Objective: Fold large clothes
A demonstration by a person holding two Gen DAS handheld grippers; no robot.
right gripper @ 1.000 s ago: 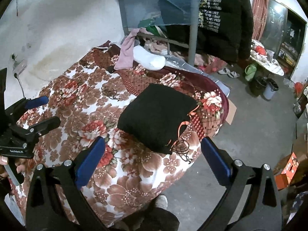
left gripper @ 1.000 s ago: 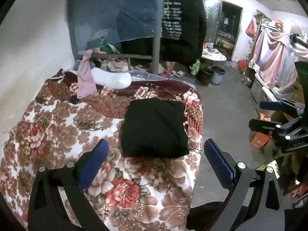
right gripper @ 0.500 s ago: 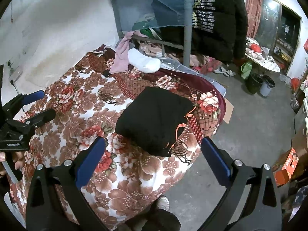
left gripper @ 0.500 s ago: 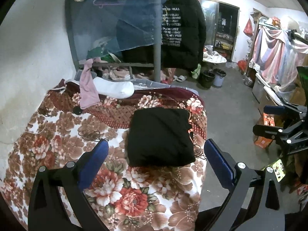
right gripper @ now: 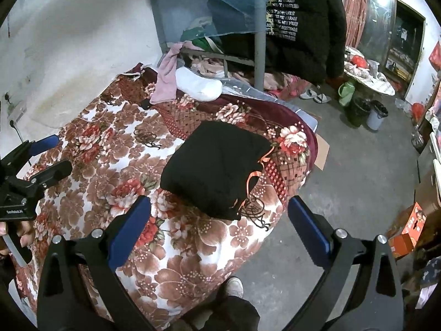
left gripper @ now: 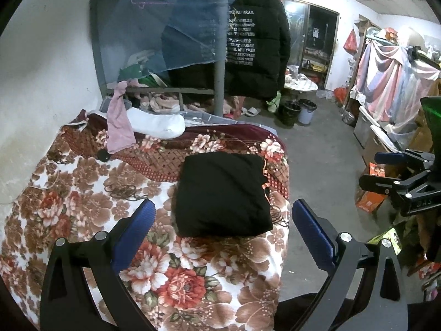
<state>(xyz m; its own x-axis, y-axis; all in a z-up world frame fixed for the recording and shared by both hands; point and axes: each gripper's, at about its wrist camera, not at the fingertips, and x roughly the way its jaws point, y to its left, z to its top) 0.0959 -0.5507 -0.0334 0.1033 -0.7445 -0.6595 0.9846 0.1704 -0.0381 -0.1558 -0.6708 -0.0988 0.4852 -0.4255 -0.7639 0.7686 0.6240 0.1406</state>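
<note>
A: A cluttered room is being shown, with a bed under a floral blanket [left gripper: 69, 182] filling the ground ahead of both grippers and bare concrete floor off to their right.

B: And the task's thing?

A: A black garment [left gripper: 223, 193], already folded into a compact block, is lying on the blanket near its floor-side edge. It is being framed straight ahead of the left gripper [left gripper: 223, 229], just beyond the fingertips, and ahead and slightly to the left of centre for the right gripper [right gripper: 219, 223]. Neither is touching it.

B: Its long axis?

A: The block is nearly square; it is being seen as running slightly longer away from the left gripper, and cornerwise from the right one. An orange cord is trailing from the edge nearest the right gripper.

B: Which hand is judged nearer?

A: The two seem about equally near; the left is better squared to it.

B: The jaws?

A: Both pairs of blue pads are being held wide apart, with nothing between them.

B: Any writing?

A: White lettering in stacked lines is showing on the back of a black jacket [left gripper: 253, 35] hanging well beyond the bed, but it is too blurred to be read reliably. Small print on the body of each gripper, as seen from the other's camera, is not being made out. An orange carton [right gripper: 410, 226] on the floor to the right carries printing that cannot be read.
</note>
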